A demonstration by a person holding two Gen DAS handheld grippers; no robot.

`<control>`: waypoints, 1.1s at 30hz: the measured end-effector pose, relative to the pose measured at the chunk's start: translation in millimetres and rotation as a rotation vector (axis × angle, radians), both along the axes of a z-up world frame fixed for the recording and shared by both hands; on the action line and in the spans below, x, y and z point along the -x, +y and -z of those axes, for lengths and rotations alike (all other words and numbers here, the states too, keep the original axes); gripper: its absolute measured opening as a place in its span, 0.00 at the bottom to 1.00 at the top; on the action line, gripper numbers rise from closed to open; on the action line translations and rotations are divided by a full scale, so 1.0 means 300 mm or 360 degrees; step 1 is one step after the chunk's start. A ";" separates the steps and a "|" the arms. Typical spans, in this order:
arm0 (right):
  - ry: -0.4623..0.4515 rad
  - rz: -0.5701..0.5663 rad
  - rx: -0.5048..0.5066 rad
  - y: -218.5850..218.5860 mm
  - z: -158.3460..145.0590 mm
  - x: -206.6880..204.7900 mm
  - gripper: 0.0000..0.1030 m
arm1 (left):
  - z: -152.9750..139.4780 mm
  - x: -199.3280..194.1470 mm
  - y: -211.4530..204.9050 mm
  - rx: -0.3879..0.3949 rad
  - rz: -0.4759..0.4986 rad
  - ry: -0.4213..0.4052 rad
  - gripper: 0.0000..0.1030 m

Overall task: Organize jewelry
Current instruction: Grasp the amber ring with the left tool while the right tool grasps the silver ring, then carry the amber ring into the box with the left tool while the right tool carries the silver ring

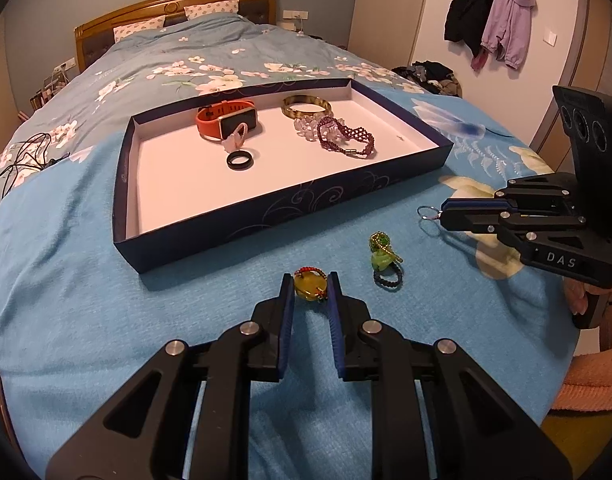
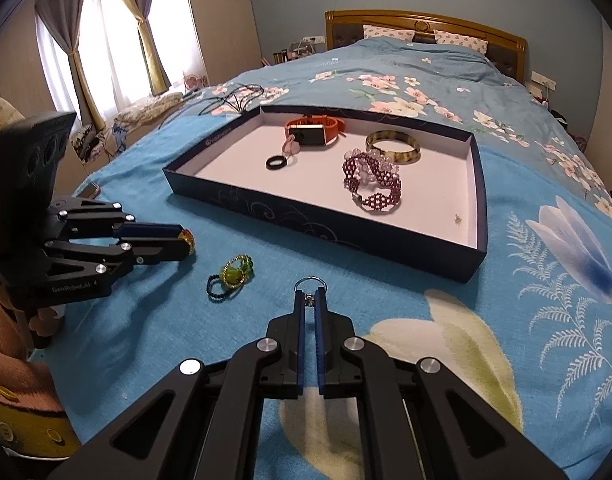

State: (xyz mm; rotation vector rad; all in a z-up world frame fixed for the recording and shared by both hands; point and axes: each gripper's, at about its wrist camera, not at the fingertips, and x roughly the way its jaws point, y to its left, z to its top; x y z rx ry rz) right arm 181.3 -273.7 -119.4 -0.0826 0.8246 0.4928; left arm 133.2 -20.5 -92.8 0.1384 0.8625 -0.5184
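The left gripper [image 1: 310,286] is clamped on a yellow stone pendant [image 1: 309,285], and the right gripper [image 2: 310,295] pinches a small silver ring [image 2: 310,281], both low over the bed [image 1: 86,300]. A green beaded charm [image 1: 383,258] lies between them, and the open tray [image 1: 210,236] of bracelets sits at twelve o'clock.

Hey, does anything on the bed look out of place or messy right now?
One piece: a green beaded ring lies loose on the blue blanket, outside the tray. The left gripper pinches a yellow pendant; the right gripper pinches a silver ring. Nothing looks damaged.
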 end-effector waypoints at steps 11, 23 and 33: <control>-0.0093 0.0028 -0.0070 -0.021 -0.052 0.011 0.03 | -0.034 0.018 0.008 0.0020 -0.0036 -0.0052 0.16; -0.0158 0.0048 -0.0133 -0.028 -0.088 0.007 0.03 | -0.090 0.015 0.015 0.0083 -0.0064 -0.0111 0.16; -0.0186 0.0049 -0.0160 -0.030 -0.104 0.004 0.03 | -0.113 0.011 0.004 0.0103 -0.0074 -0.0142 0.16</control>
